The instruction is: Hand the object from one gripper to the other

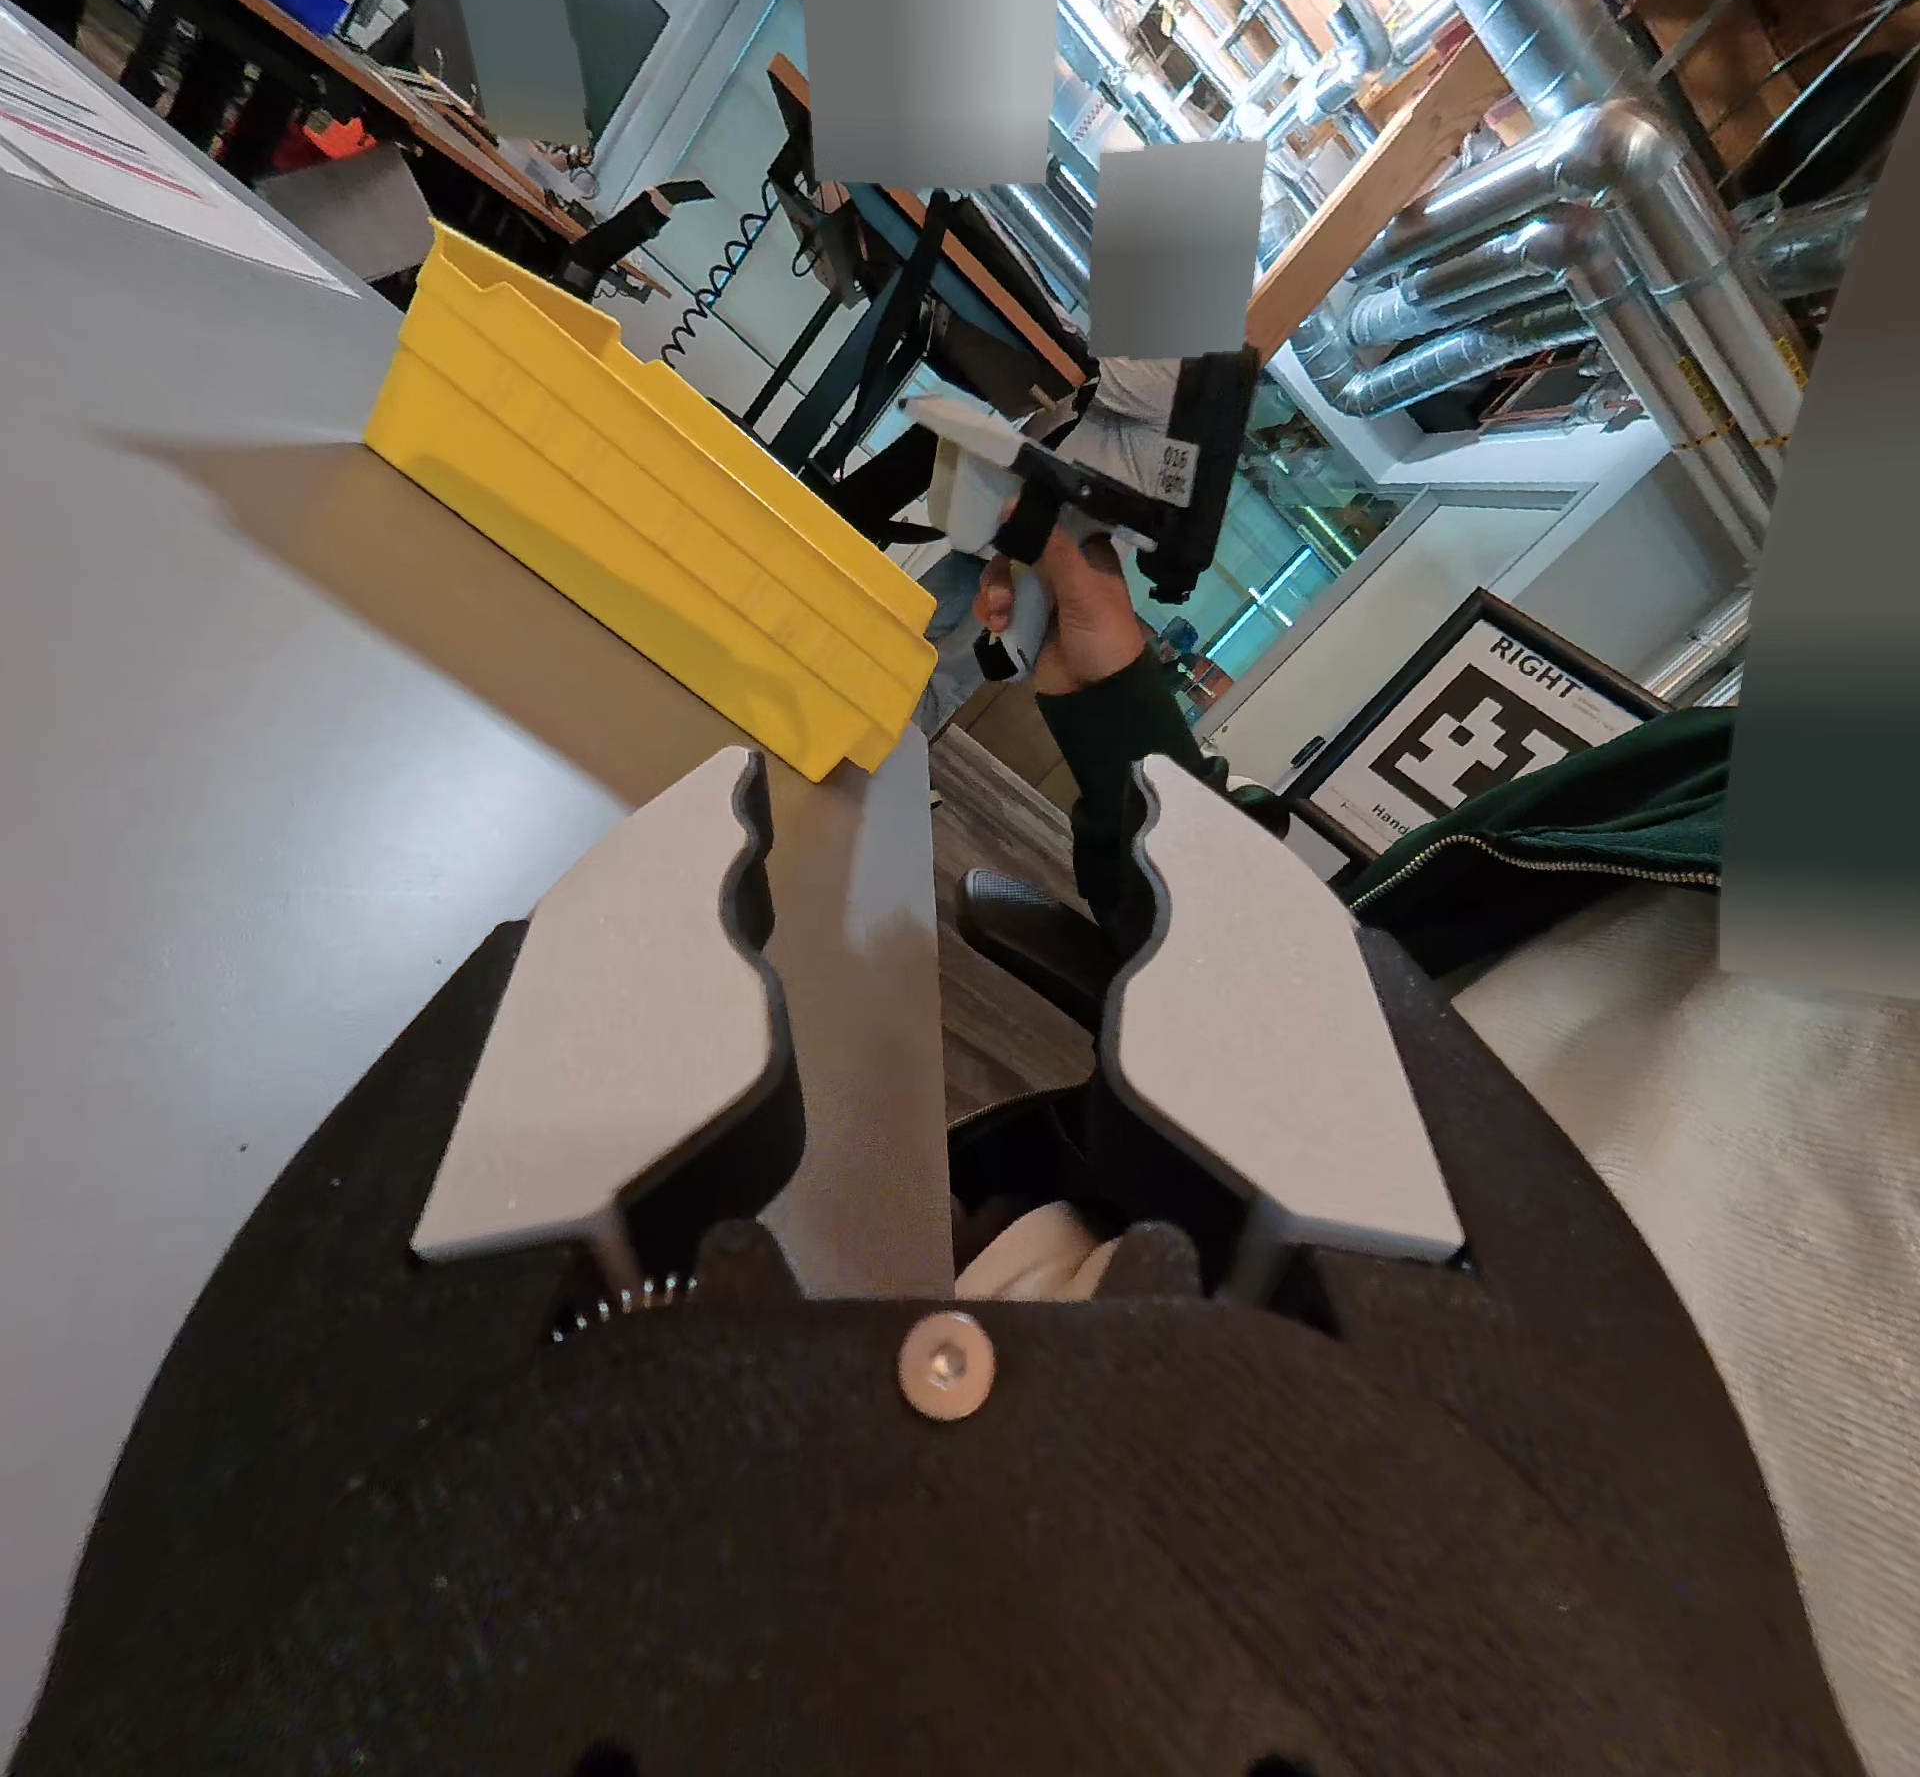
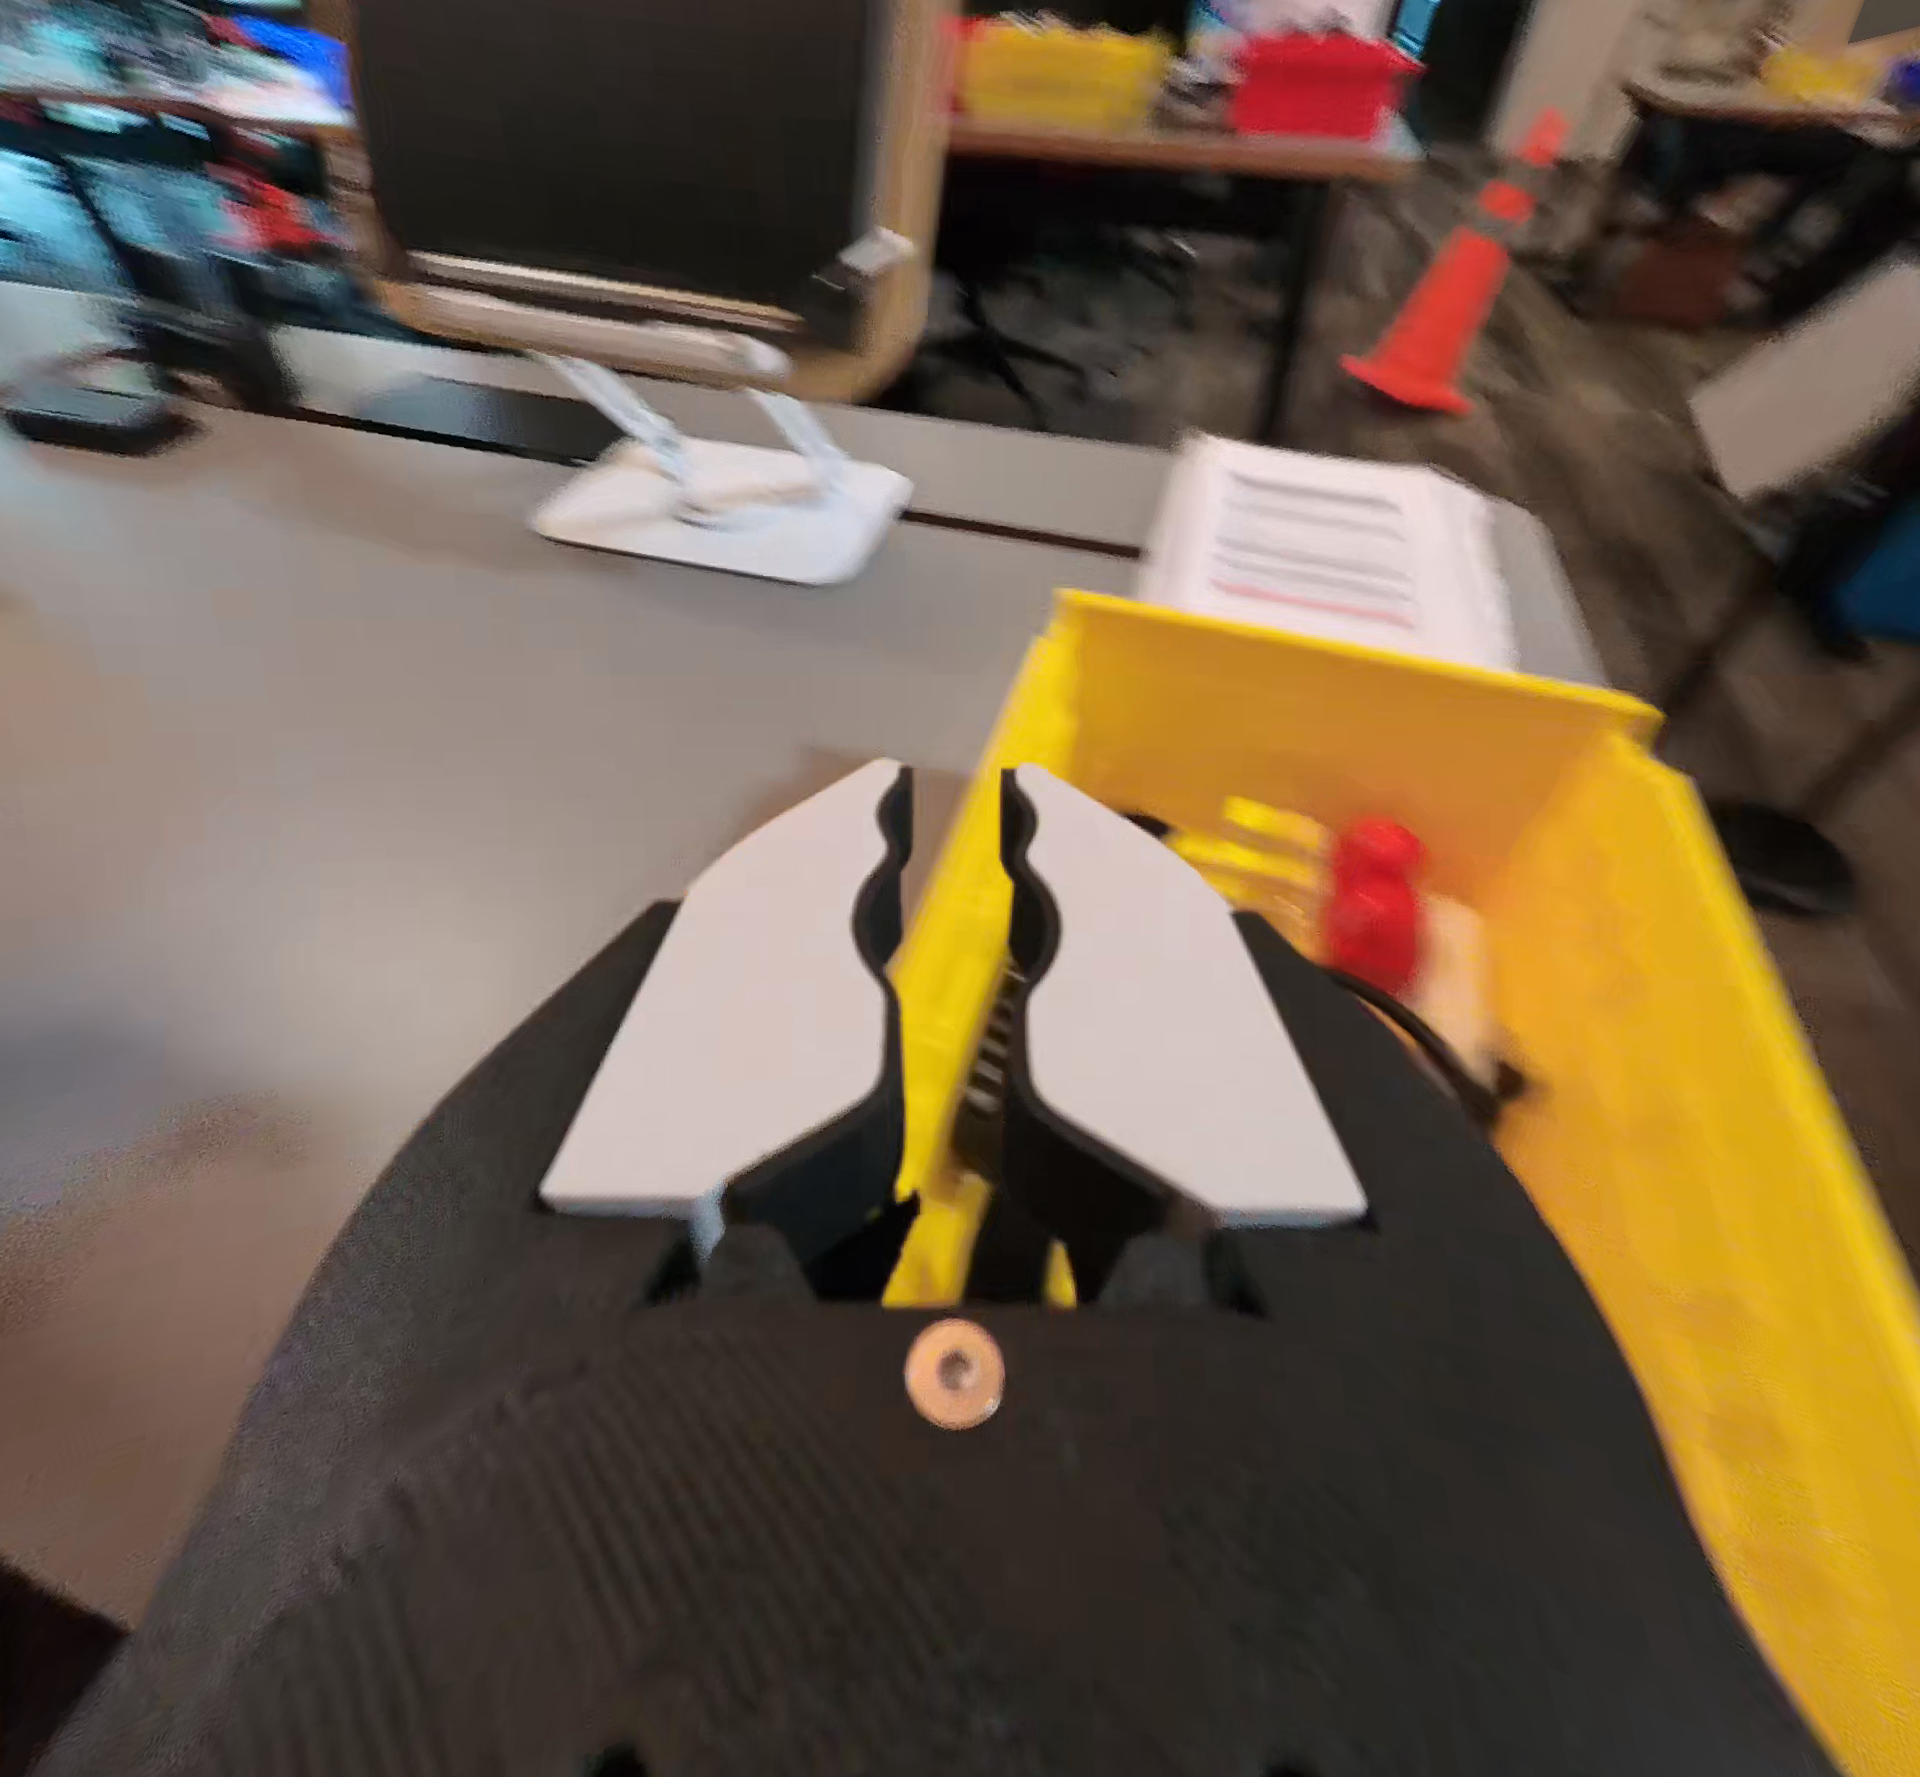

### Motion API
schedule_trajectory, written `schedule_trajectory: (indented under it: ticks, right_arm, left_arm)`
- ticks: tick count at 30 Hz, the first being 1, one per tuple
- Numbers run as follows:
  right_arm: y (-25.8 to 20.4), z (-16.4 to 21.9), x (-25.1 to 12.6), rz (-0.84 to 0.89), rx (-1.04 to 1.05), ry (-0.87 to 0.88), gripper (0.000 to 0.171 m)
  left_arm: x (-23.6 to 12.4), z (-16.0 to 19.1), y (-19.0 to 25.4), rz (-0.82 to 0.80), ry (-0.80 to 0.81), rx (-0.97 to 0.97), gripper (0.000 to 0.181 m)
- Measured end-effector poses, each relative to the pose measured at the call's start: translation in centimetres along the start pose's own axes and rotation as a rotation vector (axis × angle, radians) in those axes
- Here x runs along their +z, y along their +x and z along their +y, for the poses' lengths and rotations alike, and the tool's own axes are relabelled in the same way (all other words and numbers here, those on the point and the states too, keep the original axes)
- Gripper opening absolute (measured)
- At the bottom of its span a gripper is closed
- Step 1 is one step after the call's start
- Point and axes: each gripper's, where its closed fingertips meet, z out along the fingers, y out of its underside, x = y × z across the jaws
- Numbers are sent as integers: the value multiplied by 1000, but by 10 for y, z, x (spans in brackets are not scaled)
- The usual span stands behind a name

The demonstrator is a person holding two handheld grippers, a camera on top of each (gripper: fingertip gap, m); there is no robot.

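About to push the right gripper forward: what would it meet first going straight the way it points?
Probably the yellow bin's near side wall: the right gripper's nearly closed, empty fingers straddle its rim. Depth is blurred, so it may pass just above.

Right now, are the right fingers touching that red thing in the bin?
Apart. The right wrist view shows yellow bin floor between the fingers and the red thing.

Bright indoor light; right wrist view motion-blurred, left sharp, both edge-warped.

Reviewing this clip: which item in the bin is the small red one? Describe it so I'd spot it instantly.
On the grey table stands a yellow bin. Inside, near its far wall, just right of the right gripper, stands the red object: the only red piece there, though too blurred to identify.
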Motion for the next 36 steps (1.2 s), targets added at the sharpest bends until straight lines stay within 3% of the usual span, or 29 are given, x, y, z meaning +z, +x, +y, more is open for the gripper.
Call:
schedule_trajectory:
  ticks: [1,8,11,13,19,24,28,30,36]
  right_arm:
    - [-26,-6,6,-72,-14,31,17]
    - [-201,19,39,-534,-34,55,27]
    - [-244,49,48,-659,-27,-3,25]
    - [-244,68,60,-622,-103,-83,0]
    - [-229,62,68,-636,77,-54,1]
    - [-220,59,69,-580,68,-37,1]
    - [-223,58,70,-567,89,-34,1]
    - [-221,56,70,-555,71,-31,1]
    - [-192,28,79,-356,-125,19,1]
  left_arm:
    - [0,1,0,-5,-5,8,64]
    - [-2,-1,0,-44,-25,81,64]
    - [-4,0,6,-23,-77,74,50]
    - [-6,-1,10,-9,-101,71,42]
    - [-24,-31,21,-46,-80,171,3]
    - [-60,-72,25,-162,-26,350,2]
    - [-114,-92,28,-331,-32,390,30]
    - [-155,-86,27,-458,-76,373,32]
    - [-332,-74,21,-1035,-77,433,32]
